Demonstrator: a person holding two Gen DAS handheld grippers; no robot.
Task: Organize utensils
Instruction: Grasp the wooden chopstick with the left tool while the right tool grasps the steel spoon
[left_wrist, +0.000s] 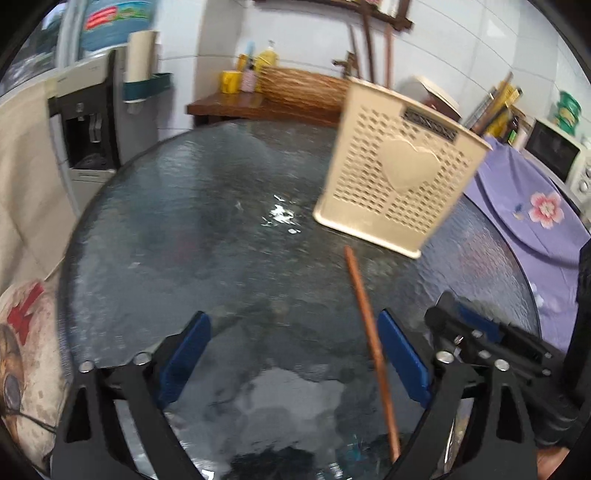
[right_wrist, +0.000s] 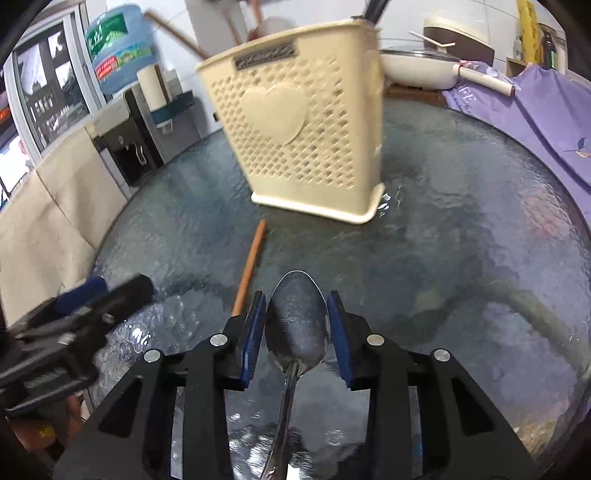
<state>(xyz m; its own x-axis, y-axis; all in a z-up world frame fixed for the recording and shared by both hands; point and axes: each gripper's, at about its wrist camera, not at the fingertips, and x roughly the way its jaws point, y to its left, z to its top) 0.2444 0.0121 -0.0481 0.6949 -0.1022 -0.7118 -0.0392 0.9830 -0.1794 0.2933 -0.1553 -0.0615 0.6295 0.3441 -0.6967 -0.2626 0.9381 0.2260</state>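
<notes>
A right gripper (right_wrist: 296, 321) clamps a metal spoon (right_wrist: 297, 332) by its bowl above the glass table (right_wrist: 461, 229), just short of the cream perforated holder (right_wrist: 295, 122). The left gripper (left_wrist: 293, 356) hangs wide beside 1 wooden chopstick (left_wrist: 369, 332). Best practice: tip the spoon handle-down, lift clear of the holder's rim, then release.

A round, textured glass tabletop (left_wrist: 207, 221) fills the near scene. Far left, a water dispenser (left_wrist: 86, 125) stands under a blue bottle (left_wrist: 114, 22), with a wooden shelf (left_wrist: 258, 105) carrying yellow containers behind the tabletop. To the right lie a purple flowered cloth (left_wrist: 528, 206) and a white microwave (left_wrist: 559, 155).
</notes>
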